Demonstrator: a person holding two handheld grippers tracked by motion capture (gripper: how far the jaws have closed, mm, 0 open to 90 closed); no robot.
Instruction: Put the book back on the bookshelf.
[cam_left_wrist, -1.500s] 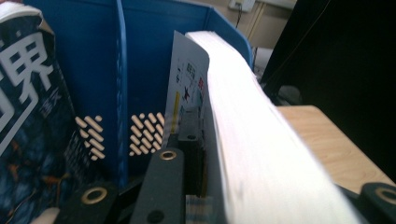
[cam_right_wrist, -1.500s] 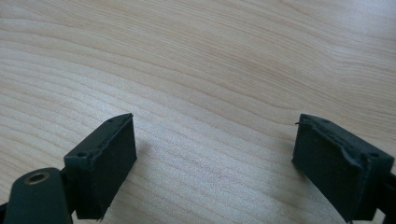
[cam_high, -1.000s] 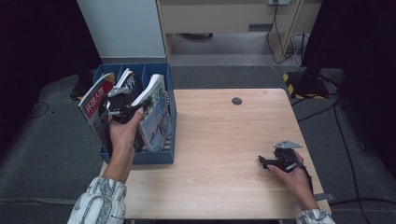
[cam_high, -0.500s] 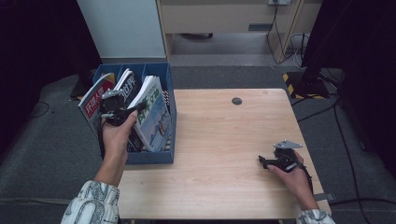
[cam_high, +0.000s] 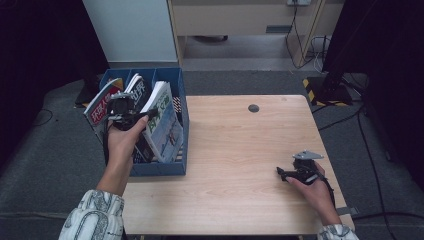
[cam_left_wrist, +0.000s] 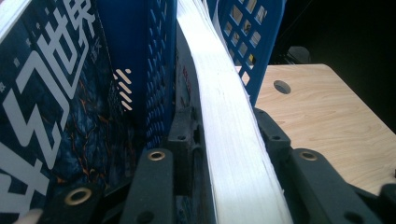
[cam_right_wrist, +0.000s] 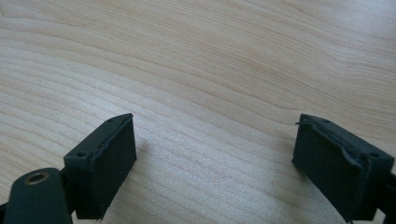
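Item under handling: a thick white-edged magazine with a pale blue-green printed cover (cam_high: 162, 122), standing in the right-hand compartment of the blue perforated plastic file box (cam_high: 181, 107) at the left edge of the light wooden table (cam_high: 240, 150). It leans to the left, top edge tilted away from the box's right wall. In the left gripper view its page block (cam_left_wrist: 224, 135) appears as a broad, slightly curved white band running from near to far, with the lattice wall of the box (cam_left_wrist: 159, 70) just to its left.

Left gripper (cam_high: 131, 116): held in the person's left hand (cam_high: 122, 142) over the near-middle of the box. Its black jaws stand one on each side of the magazine's page block, pressed against it; the gripper is clamped on the magazine at its upper near edge.

Neighbouring contents: a dark magazine with large white characters (cam_left_wrist: 44, 102) stands in the middle compartment, just left of the divider. A red-covered magazine (cam_high: 100, 105) leans in the left compartment.

Right gripper (cam_high: 287, 174): held in the person's right hand (cam_high: 312, 185) low over the near right of the table, well apart from the box. In the right gripper view its two black jaws are spread wide with bare wood grain between them, holding nothing.

A small dark round hole (cam_high: 254, 108) lies at the table's far side.
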